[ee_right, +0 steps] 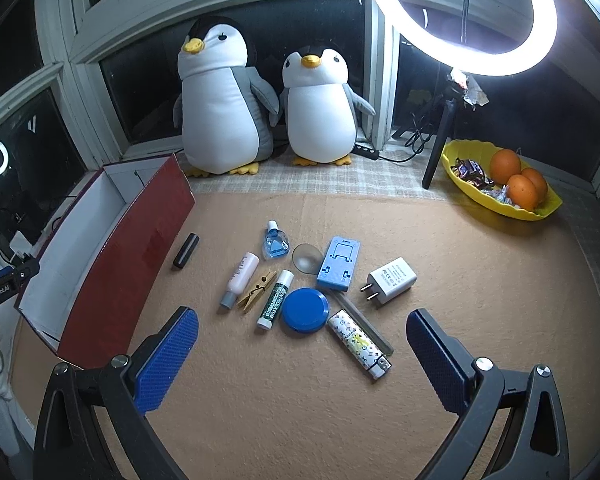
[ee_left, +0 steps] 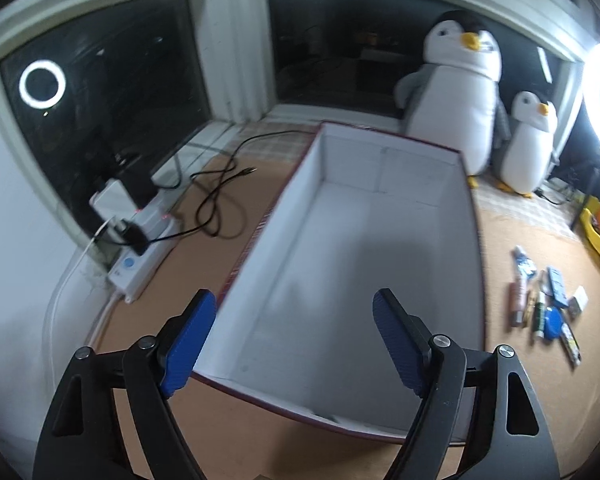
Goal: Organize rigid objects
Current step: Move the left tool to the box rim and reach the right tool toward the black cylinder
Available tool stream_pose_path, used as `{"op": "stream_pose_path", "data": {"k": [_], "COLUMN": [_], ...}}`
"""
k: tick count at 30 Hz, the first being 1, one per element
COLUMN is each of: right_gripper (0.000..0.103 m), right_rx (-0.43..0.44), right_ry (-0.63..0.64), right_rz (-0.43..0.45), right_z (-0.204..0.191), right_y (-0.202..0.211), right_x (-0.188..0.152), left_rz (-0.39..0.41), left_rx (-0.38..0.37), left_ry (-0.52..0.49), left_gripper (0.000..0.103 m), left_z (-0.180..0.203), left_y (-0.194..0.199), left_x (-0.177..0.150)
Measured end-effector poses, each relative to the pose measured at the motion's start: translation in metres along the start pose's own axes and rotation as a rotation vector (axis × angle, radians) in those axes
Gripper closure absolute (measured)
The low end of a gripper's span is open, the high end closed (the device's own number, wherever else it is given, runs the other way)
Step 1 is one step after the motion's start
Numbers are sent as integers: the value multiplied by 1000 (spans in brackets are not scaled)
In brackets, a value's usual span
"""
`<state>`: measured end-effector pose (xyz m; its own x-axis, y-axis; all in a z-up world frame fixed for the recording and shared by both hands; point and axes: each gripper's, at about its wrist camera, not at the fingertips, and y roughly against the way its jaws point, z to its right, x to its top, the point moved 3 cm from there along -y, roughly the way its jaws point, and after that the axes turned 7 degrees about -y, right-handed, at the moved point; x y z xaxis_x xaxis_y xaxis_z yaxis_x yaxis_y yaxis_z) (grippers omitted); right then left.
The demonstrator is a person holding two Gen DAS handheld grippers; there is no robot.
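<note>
A red box (ee_right: pixel 132 256) with a white, empty inside (ee_left: pixel 352 248) stands on the tan mat. My left gripper (ee_left: pixel 294 320) is open and empty, held over the box's near end. My right gripper (ee_right: pixel 302 338) is open and empty, just in front of a cluster of small items: a blue round case (ee_right: pixel 305 311), a patterned lighter (ee_right: pixel 358 344), a white charger (ee_right: pixel 390 280), a blue phone stand (ee_right: pixel 339 263), a lip balm (ee_right: pixel 275 299), a clothespin (ee_right: pixel 257 291), a pink bottle (ee_right: pixel 240 278), a blue dropper bottle (ee_right: pixel 275 241). A dark cylinder (ee_right: pixel 186 250) lies beside the box.
Two plush penguins (ee_right: pixel 220 100) stand at the back by the window. A yellow bowl (ee_right: pixel 496 204) with oranges and sweets sits at the back right beside a ring light tripod (ee_right: pixel 440 148). A power strip (ee_left: pixel 140 260) and black cables (ee_left: pixel 220 196) lie left of the box.
</note>
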<state>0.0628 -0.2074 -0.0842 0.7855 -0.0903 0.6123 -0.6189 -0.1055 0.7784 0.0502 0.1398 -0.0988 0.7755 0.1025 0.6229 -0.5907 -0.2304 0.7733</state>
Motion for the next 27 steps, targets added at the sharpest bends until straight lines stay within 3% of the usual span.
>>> {"op": "stream_pose_path", "data": {"k": [10,13,27], "right_gripper": [6,9,27], "right_rx": [29,44,122], "right_ry": [28,44,135], "right_rz": [-51,-60,-151], "right_z": [-17,-27,-81], "right_y": [-25,-32,-82], "right_x": [0,4,24], "left_rz": [-51,-71,-114], "left_rx": [57,43,-4], "left_ry": [52,63,79], "left_gripper": [37,51,79], "left_z": [-34,-38,-41], "left_y": [-32,-40,-61], "left_x": [-4,-5,-13]}}
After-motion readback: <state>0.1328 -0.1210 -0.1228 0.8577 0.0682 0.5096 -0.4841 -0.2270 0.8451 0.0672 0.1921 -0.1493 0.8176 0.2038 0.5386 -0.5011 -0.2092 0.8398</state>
